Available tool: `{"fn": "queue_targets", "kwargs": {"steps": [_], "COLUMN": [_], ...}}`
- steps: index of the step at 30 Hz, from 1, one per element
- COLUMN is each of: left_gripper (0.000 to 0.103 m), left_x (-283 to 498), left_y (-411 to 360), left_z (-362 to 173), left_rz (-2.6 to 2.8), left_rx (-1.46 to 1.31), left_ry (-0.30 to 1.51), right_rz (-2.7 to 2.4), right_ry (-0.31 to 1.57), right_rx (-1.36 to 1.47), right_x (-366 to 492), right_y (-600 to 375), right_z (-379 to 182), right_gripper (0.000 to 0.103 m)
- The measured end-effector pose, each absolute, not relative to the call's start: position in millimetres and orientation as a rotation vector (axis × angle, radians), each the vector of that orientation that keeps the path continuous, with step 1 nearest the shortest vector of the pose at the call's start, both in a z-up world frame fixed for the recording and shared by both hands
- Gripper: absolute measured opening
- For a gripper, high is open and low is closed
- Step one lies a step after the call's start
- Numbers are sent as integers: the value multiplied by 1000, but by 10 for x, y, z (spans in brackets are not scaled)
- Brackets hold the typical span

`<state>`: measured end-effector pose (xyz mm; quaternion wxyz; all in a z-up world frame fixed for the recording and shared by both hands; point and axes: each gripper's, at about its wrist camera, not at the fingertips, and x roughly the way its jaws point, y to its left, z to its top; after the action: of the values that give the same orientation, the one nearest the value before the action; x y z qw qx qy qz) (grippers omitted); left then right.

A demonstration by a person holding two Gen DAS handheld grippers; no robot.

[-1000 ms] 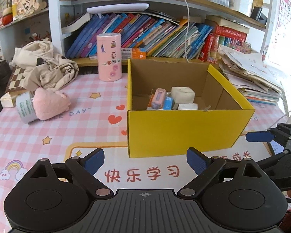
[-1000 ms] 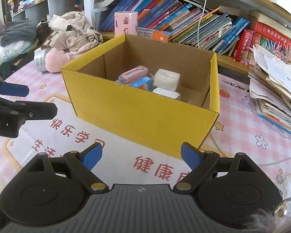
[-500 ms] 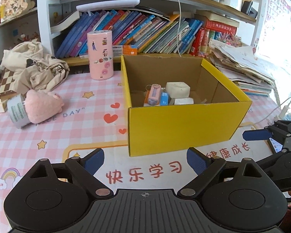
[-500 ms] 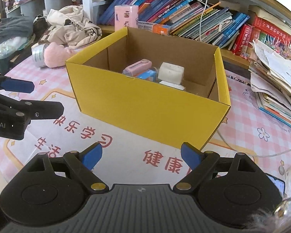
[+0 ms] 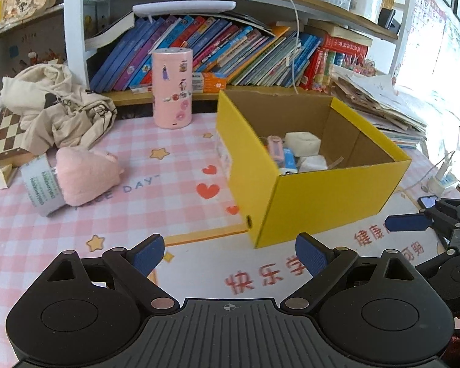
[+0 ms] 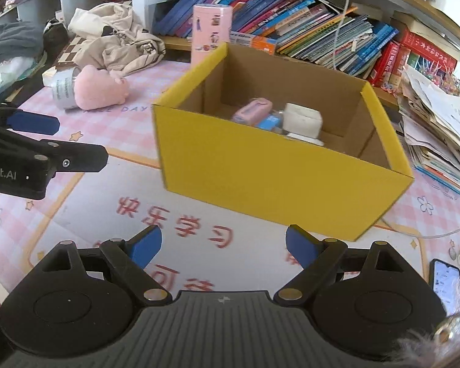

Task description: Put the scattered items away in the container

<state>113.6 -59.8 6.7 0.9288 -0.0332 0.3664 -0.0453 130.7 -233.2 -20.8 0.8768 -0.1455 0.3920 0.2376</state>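
left gripper (image 5: 227, 253): fingers spread, empty, held back short of the box | right gripper (image 6: 222, 245): spread, empty, likewise | yellow box (image 6: 279, 165): on the mat, open top, holding pink case (image 6: 252, 111), white block (image 6: 302, 119) | pink plush (image 5: 87, 174) lies outside, leftward, likely next pick
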Motion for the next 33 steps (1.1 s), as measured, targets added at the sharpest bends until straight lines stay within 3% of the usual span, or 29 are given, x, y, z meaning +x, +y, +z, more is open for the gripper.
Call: {"fn": "queue_targets", "kwargs": {"steps": [20, 33], "left_gripper": [95, 95], "left_x": [908, 713], "left_y": [372, 953], "left_z": [-20, 110], "left_rz": [-103, -26], "left_rx": [-59, -86], "left_ry": [791, 700], "right_rz": [494, 567], "right_ry": [826, 763], "right_rx": [-332, -384], "right_x": [990, 937], "right_y": [-1301, -694], "right_z": [-282, -183], "right_gripper": [88, 88]}}
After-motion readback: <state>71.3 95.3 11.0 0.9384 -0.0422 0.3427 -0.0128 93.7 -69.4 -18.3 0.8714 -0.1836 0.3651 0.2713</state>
